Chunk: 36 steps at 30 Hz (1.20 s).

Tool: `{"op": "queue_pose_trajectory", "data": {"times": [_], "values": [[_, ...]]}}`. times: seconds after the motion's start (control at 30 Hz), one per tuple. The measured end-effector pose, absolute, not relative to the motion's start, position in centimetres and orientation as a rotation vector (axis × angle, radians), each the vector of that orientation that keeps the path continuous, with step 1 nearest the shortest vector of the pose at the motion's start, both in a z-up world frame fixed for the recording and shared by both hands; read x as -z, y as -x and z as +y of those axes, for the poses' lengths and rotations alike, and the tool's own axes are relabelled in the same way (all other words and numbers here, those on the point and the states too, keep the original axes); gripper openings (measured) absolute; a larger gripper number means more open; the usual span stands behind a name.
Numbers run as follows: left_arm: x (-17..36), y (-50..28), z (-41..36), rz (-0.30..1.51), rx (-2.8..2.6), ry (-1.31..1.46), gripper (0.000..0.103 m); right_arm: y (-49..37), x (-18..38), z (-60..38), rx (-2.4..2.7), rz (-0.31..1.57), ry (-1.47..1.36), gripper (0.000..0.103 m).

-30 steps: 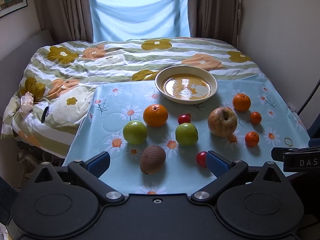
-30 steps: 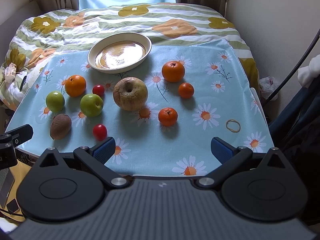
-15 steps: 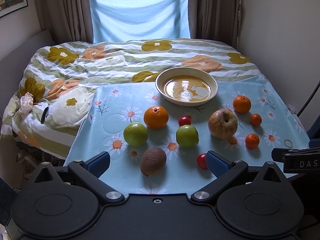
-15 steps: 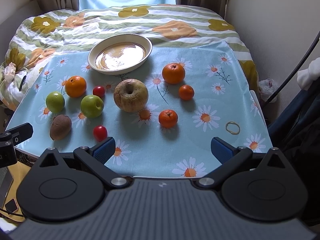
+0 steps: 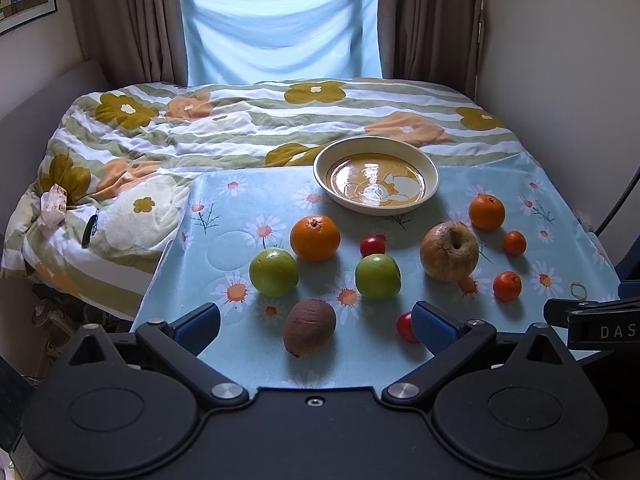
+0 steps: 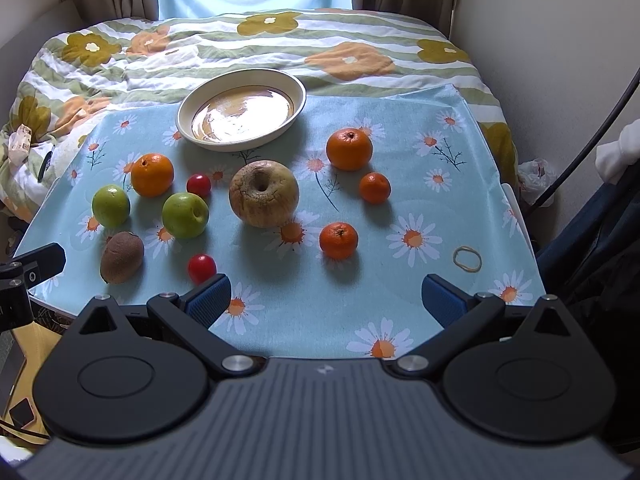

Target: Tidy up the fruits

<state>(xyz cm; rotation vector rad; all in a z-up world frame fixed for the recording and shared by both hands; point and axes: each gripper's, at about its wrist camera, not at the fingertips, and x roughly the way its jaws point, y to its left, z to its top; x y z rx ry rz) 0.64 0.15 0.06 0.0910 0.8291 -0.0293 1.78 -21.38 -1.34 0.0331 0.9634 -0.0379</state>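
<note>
Spread wide and holding nothing, the left gripper (image 5: 316, 326) and right gripper (image 6: 326, 300) are kept near the cloth's front edge; fruits (image 6: 264, 194) are scattered just before the bowl (image 6: 241, 110).

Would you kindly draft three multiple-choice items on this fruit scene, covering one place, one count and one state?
1. Where does the rubber band lie?
A. In the bowl
B. On the cloth's right side
C. Under the kiwi

2. How many green apples are there?
A. One
B. Two
C. Four

3. What is in the bowl?
A. Oranges
B. Tomatoes
C. No fruit

Answers: 1 B, the rubber band lies right of the fruit on the daisy cloth. 2 B, one green apple left, another mid-cloth. 3 C, the bowl shows only its glossy base.
</note>
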Motion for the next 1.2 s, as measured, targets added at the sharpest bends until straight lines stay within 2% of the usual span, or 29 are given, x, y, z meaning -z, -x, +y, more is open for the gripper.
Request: {"op": "queue_pose_trajectory", "data": {"times": [1.2], "values": [[-0.28, -0.96, 1.13, 0.805, 0.039, -0.075, 0.103, -1.78, 0.91, -20.78, 0.044, 0.944, -0.025, 0.103]]}}
